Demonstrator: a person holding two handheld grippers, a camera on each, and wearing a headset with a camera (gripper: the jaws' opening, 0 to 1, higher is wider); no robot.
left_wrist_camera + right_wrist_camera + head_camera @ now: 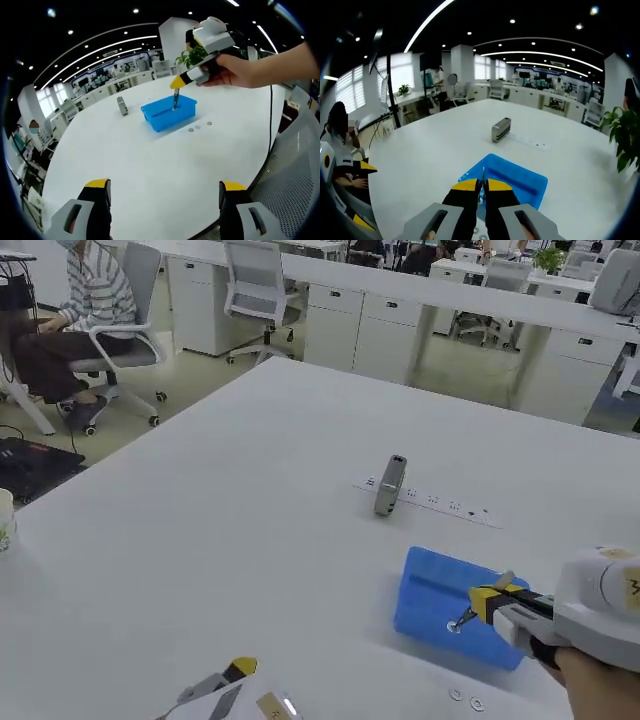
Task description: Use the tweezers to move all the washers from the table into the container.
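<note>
A blue container (440, 590) sits on the white table (250, 530). My right gripper (492, 598) is shut on thin metal tweezers (466, 616). Their tip hangs over the container's inside, with what looks like a small washer at it. In the right gripper view the tweezers (482, 181) poke out between the shut jaws above the container (517, 181). Two washers (466, 700) lie on the table just in front of the container, and the left gripper view shows three washers (198, 127) there. My left gripper (165, 197) is open and holds nothing, low at the table's near side (255, 688).
A small silver device (389, 484) stands behind the container, next to a flush socket strip (440, 502). A person sits on an office chair (120, 335) at the far left. White desks (420, 310) and more chairs line the back.
</note>
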